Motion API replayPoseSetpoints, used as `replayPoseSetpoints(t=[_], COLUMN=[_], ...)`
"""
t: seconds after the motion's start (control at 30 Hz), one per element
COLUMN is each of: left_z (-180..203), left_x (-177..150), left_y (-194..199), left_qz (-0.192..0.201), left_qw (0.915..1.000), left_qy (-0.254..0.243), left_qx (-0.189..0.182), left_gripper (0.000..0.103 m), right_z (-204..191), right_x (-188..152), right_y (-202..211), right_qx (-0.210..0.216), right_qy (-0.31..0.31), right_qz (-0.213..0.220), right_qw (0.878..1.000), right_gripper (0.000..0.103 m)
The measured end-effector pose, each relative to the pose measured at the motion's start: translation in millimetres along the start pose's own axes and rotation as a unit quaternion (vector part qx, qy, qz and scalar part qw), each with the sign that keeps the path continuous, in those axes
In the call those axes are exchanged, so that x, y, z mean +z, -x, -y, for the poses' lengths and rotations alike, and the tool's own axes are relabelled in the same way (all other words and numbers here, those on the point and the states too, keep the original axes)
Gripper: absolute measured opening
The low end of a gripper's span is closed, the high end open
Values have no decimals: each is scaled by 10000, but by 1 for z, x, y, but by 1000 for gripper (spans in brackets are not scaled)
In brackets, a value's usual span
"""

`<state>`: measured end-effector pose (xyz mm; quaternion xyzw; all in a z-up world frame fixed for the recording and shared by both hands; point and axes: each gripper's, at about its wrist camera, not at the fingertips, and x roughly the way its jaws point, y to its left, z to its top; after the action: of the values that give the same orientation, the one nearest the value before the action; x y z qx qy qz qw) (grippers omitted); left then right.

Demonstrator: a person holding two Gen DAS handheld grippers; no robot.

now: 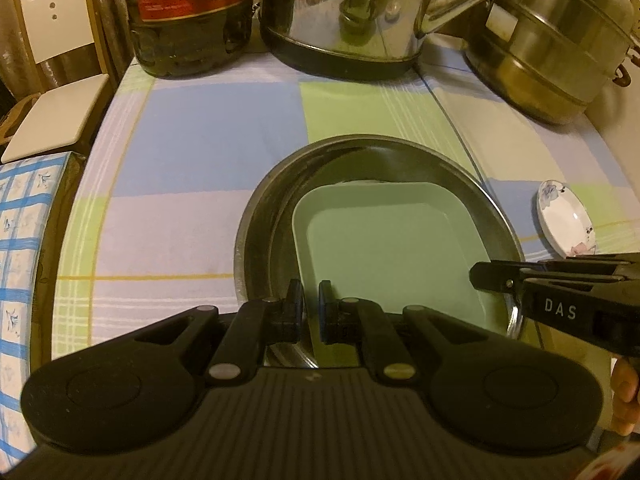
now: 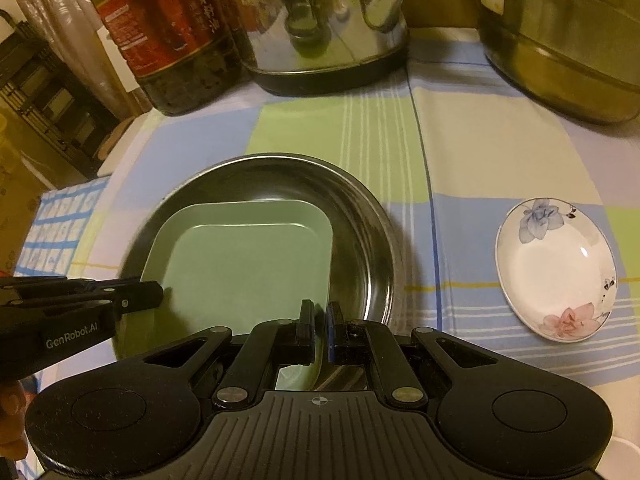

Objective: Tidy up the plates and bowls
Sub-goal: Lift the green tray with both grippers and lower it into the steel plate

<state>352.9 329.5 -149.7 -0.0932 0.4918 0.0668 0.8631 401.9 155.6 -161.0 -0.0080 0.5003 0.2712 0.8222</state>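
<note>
A green square plate point(image 1: 392, 248) point(image 2: 248, 264) lies inside a round steel pan point(image 1: 272, 216) point(image 2: 360, 216) on the checked cloth. My left gripper point(image 1: 311, 308) is shut on the green plate's left rim; it also shows at the left of the right wrist view point(image 2: 152, 296). My right gripper point(image 2: 320, 332) is shut on the green plate's right rim, and it shows at the right of the left wrist view point(image 1: 480, 276). A small white floral dish point(image 2: 556, 268) point(image 1: 564, 216) lies on the cloth to the right of the pan.
At the back stand a dark oil bottle point(image 1: 188, 16) point(image 2: 168, 36), a steel kettle point(image 1: 344, 12) point(image 2: 320, 20) and a large steel pot point(image 1: 560, 40) point(image 2: 568, 48). A blue-checked box point(image 1: 24, 264) sits at the left edge. A white chair point(image 1: 52, 80) is beyond the table.
</note>
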Motion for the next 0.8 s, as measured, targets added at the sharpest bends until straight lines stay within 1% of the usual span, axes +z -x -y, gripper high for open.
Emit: replayPoseSetpoints(t=[0.2,0.23,0.27,0.43,0.57,0.8], left_z=[1,0,0,-3,-5,-6], left_x=[1,2,2,2,-3,-17], left_y=[-1,1,4,22,39,66], left_qz=[18,30,52,193,229,215], left_qw=[10000,10000,10000,9998,9995,9994], left_qy=[28,35,43,87,180,227], left_qx=[5,8,11,-63,-147,-165], left_gripper=[11,16,18,19,19,21], right_z=[2,2,2,3,6,5], right_x=[-1,-1,-1,0,-2,-12], right_y=[-1,0,2,18,37,74], right_qx=[-77,-75,-58,10,188,334], right_qy=[-60,-70,-102,-267,-482,-644], right_qz=[89,107,125,279,347,483], right_qw=[9999,9999,9999,9993,9981,9962], right_gripper=[6,6,6,6,6,6])
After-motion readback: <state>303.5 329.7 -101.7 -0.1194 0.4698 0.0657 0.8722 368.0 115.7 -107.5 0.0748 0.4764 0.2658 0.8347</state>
